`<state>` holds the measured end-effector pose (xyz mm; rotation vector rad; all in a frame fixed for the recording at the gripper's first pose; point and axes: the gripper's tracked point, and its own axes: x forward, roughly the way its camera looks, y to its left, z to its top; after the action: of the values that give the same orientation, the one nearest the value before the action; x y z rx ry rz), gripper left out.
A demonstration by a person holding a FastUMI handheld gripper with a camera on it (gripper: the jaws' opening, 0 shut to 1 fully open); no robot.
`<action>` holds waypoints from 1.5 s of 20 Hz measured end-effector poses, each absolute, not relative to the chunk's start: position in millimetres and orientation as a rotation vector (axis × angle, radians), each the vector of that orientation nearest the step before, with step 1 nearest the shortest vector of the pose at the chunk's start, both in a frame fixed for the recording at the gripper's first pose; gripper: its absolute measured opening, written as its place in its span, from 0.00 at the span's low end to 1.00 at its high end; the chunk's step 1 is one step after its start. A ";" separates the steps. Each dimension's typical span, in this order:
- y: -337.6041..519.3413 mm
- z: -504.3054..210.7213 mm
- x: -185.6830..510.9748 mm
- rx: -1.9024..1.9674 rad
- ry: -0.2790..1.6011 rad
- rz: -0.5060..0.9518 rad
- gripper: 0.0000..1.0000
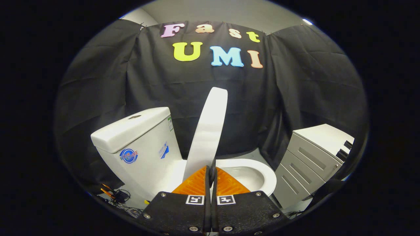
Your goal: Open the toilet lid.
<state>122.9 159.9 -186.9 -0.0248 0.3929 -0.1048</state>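
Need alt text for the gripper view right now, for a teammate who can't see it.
The toilet lid stands raised, nearly upright, just beyond the closed gripper. Tank sits behind it, open bowl in front, a drawer cabinet further off.

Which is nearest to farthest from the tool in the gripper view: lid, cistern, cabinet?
Tool looks shut.
1. Raised lid, just ahead of its fingers, seemingly touching.
2. Cistern, beyond, to the left.
3. Cabinet, to the right; too close to call against the cistern.

Even overhead light is falling on my toilet lid (210, 127), glaring softly; beyond it, fisheye distortion is bending the cabinet (311, 157), focus staying sharp.
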 end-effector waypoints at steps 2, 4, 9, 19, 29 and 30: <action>169.4 -185.2 125.5 -0.045 0.387 -0.095 0.00; 179.8 -182.7 126.6 -0.072 0.383 -0.086 0.00; 205.5 -177.3 131.3 -0.129 0.371 -0.064 0.00; 253.8 -174.0 139.2 -0.226 0.351 -0.014 0.00; 300.1 -180.6 145.6 -0.343 0.343 0.073 0.00; 304.9 -181.7 146.4 -0.353 0.343 0.088 0.00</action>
<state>146.4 304.9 -181.7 -0.3527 0.3430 0.0883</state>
